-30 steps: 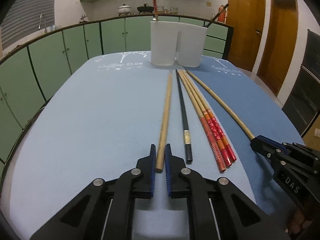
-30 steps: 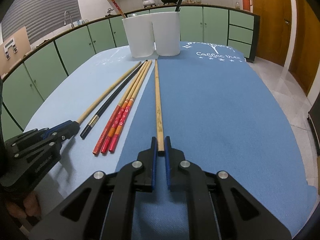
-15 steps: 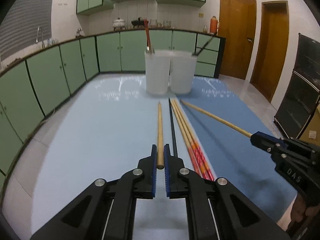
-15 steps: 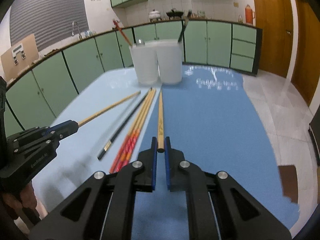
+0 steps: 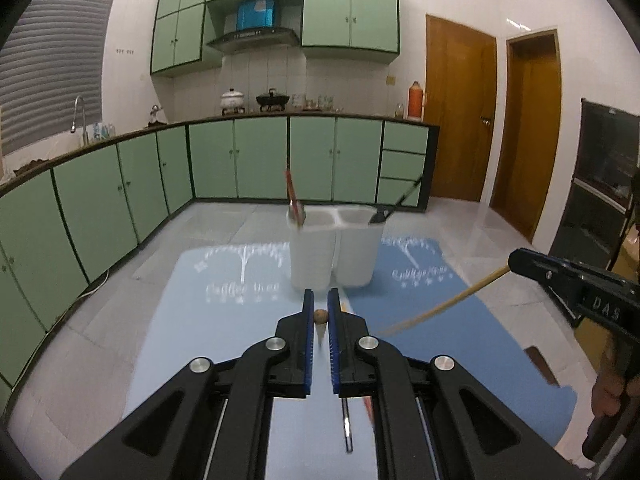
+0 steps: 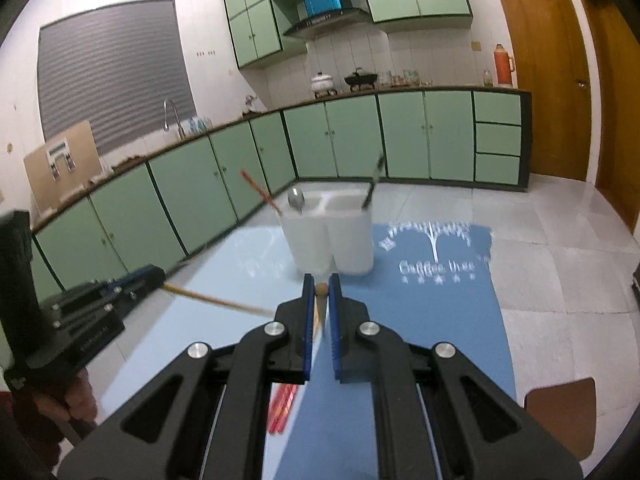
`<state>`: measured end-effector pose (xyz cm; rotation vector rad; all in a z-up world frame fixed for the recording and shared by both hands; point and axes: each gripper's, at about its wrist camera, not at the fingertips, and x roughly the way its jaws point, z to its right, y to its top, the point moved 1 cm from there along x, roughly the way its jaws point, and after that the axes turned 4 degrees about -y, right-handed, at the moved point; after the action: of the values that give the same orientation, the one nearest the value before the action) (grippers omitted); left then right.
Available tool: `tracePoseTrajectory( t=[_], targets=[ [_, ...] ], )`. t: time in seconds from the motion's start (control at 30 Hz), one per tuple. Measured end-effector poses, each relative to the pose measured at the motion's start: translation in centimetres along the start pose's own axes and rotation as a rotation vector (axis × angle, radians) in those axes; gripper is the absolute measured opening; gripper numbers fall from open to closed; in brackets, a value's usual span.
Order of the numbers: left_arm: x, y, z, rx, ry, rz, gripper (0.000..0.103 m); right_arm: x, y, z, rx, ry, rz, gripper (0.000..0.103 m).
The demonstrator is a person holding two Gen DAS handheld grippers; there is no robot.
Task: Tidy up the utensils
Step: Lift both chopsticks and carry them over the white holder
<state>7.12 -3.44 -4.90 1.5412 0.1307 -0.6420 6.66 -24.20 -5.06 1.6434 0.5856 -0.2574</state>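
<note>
Chopsticks: one bamboo chopstick (image 5: 320, 316) pinched by its butt end in the left gripper (image 5: 320, 308), another (image 6: 321, 290) likewise in the right gripper (image 6: 321, 286); both lifted above the table (image 5: 224, 340).
Holder: white utensil holder (image 5: 334, 254) near the far edge.
Handling: light, stiff, smooth; an end grip probably lets the tip swing.

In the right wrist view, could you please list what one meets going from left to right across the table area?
Left gripper → its wooden chopstick → red chopsticks lying on the table → right gripper pinching a second wooden chopstick → white tree print on the blue mat.
</note>
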Motion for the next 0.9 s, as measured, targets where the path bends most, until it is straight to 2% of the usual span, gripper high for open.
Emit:
tracePoseTrajectory(
  t=[0.3,0.5,0.73,0.9],
  targets=[
    [0.5,3.3,0.1,0.004,-0.042,0.023,0.006,1.1,5.2,0.0,-0.012,0.034,-0.031,0.006],
    [-0.2,5.0,0.2,0.014,-0.054,0.064,0.006,1.0,7.6,0.3,-0.015,0.055,-0.008,0.006],
    [-1.2,9.1,0.3,0.017,-0.078,0.155,0.006,-0.5,13.1,0.4,-0.032,0.061,0.106,0.006],
    [-0.9,13.4,1.0,0.054,-0.061,0.250,0.006,0.2,17.7,0.4,-0.062,0.032,0.202,0.006]
  ],
)
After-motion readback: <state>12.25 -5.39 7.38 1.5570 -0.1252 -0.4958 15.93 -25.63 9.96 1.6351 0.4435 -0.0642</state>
